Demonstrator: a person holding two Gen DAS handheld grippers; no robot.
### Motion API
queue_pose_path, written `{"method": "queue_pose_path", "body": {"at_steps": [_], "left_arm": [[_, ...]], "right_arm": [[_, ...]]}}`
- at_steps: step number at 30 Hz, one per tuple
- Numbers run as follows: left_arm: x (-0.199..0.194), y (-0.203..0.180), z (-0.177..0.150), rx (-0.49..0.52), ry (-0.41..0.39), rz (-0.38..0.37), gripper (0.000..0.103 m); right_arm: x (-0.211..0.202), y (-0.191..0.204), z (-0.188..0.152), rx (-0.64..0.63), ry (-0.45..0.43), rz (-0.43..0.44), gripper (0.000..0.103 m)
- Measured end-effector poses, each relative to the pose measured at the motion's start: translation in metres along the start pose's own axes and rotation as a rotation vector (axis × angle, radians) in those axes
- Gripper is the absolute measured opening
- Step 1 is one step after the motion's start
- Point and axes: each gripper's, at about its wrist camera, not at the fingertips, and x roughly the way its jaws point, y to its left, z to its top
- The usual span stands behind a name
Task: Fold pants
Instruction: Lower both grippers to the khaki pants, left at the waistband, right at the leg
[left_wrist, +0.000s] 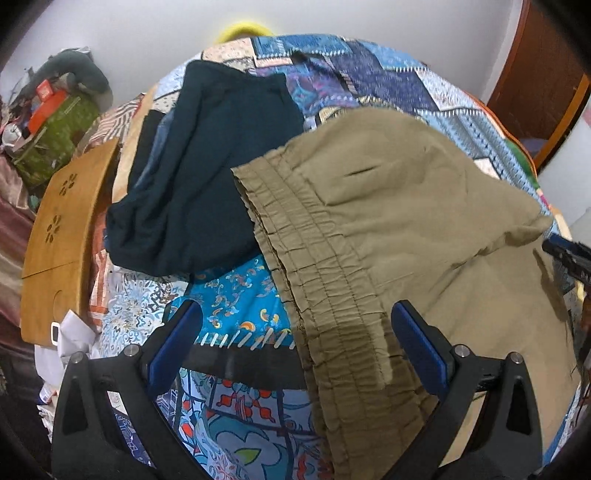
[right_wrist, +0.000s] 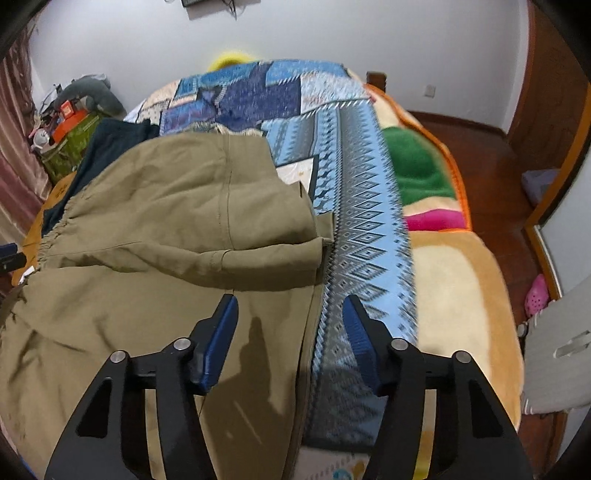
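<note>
Khaki pants (left_wrist: 399, 206) lie on the patterned bedspread (left_wrist: 236, 306), folded over on themselves, with the gathered elastic waistband (left_wrist: 332, 295) running toward me. My left gripper (left_wrist: 295, 325) is open and empty, its jaws standing either side of the waistband just above it. In the right wrist view the pants (right_wrist: 166, 229) fill the left half, with a folded layer lying across the top. My right gripper (right_wrist: 290, 321) is open and empty over the pants' right edge, where khaki meets the blue diamond-patterned cloth (right_wrist: 369, 236).
A dark teal garment (left_wrist: 207, 166) lies on the bed beyond the waistband. A wooden lap table (left_wrist: 62, 236) stands at the bed's left edge. A fleece blanket (right_wrist: 454, 295) covers the bed's right side, with wooden floor (right_wrist: 480, 158) beyond. Clutter (left_wrist: 55, 122) sits at the far left.
</note>
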Motion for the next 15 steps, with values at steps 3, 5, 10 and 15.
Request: {"method": "queue_pose_path", "body": {"at_steps": [3, 5, 10, 15], "left_arm": [[0.008, -0.004, 0.000, 0.014, 0.020, -0.009, 0.103], [0.013, -0.007, -0.001, 0.020, 0.032, -0.025, 0.103], [0.021, -0.008, -0.004, 0.019, 0.036, -0.074, 0.095], [0.017, -0.005, -0.008, 0.010, 0.010, -0.109, 0.076]], "right_arm": [[0.011, 0.001, 0.002, -0.017, -0.007, -0.034, 0.049], [0.016, 0.004, 0.004, -0.045, -0.003, -0.042, 0.049], [0.029, 0.015, 0.004, -0.120, 0.055, -0.087, 0.050], [0.027, 0.011, 0.003, -0.140, 0.050, -0.146, 0.017]]}}
